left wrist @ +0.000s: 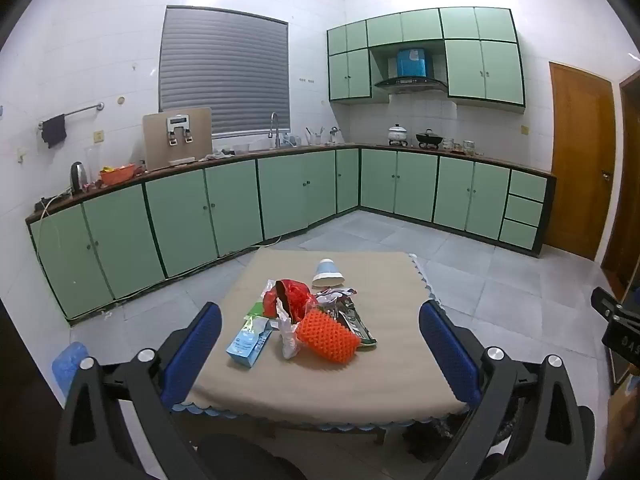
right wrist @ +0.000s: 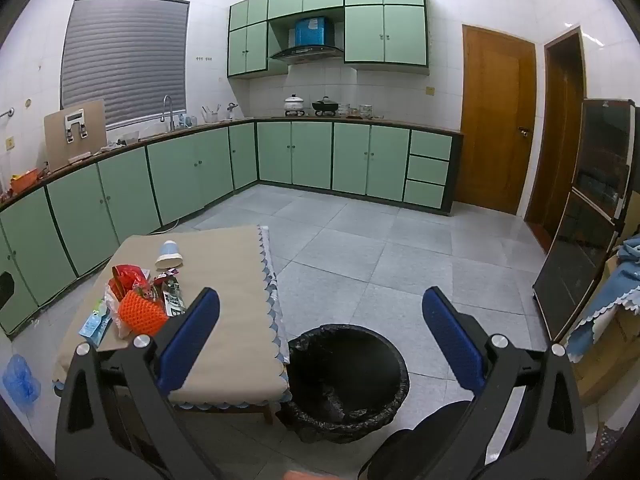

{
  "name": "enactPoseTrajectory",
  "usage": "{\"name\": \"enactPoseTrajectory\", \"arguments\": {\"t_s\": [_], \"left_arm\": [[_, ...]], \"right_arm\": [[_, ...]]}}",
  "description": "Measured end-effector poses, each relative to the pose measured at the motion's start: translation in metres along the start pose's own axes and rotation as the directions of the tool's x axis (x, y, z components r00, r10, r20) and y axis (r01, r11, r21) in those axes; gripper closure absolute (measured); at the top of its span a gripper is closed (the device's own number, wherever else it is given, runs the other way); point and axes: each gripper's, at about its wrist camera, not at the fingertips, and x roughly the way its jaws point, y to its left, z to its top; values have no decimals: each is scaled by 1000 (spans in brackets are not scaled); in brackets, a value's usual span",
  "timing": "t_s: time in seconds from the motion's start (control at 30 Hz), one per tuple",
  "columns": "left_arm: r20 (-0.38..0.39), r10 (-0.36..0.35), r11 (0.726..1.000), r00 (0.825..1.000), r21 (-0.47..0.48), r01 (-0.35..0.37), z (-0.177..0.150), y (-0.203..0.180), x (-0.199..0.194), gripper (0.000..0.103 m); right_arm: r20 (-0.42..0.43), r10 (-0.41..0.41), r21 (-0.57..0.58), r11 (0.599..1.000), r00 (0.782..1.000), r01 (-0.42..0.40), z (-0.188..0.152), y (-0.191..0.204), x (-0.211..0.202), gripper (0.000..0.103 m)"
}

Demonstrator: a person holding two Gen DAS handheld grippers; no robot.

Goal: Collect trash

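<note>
Trash (left wrist: 308,320) lies piled mid-desk (left wrist: 400,360): orange foam net (left wrist: 327,335), red wrapper (left wrist: 292,294), blue carton (left wrist: 248,342), and a tipped paper cup (left wrist: 327,272) at the pile's 12 o'clock. Left gripper (left wrist: 320,312) and right gripper (right wrist: 320,312) hover with fingers spread, holding nothing. Black-lined bin (right wrist: 346,380) stands on the floor, touching the desk's 3 o'clock edge.

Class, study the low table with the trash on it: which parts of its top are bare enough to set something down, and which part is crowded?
Bare: the table's near strip, and its right side toward the bin. Crowded: the left-centre, where the orange net, red wrapper and blue carton pile up, with the paper cup behind.
</note>
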Motion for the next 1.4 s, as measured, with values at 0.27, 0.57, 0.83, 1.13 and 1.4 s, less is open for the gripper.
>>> {"name": "enactPoseTrajectory", "arguments": {"t_s": [0.27,0.57,0.83,1.13,1.4], "left_arm": [[4,3,1000,1000,-10,-3,2,6,2,6],[6,1,1000,1000,2,-1,0,-1,1,6],[3,0,1000,1000,4,0,-2,3,0,6],[3,1,1000,1000,5,-1,-1,3,0,6],[3,4,1000,1000,3,-4,-2,4,2,6]], "right_arm": [[6,2,2,1000,1000,-2,0,0,0,5],[7,-3,3,1000,1000,3,1,0,1,5],[9,-3,3,1000,1000,3,-2,0,0,5],[8,-1,3,1000,1000,1,-2,-1,1,5],[8,0,3,1000,1000,0,-2,-1,1,5]]}}
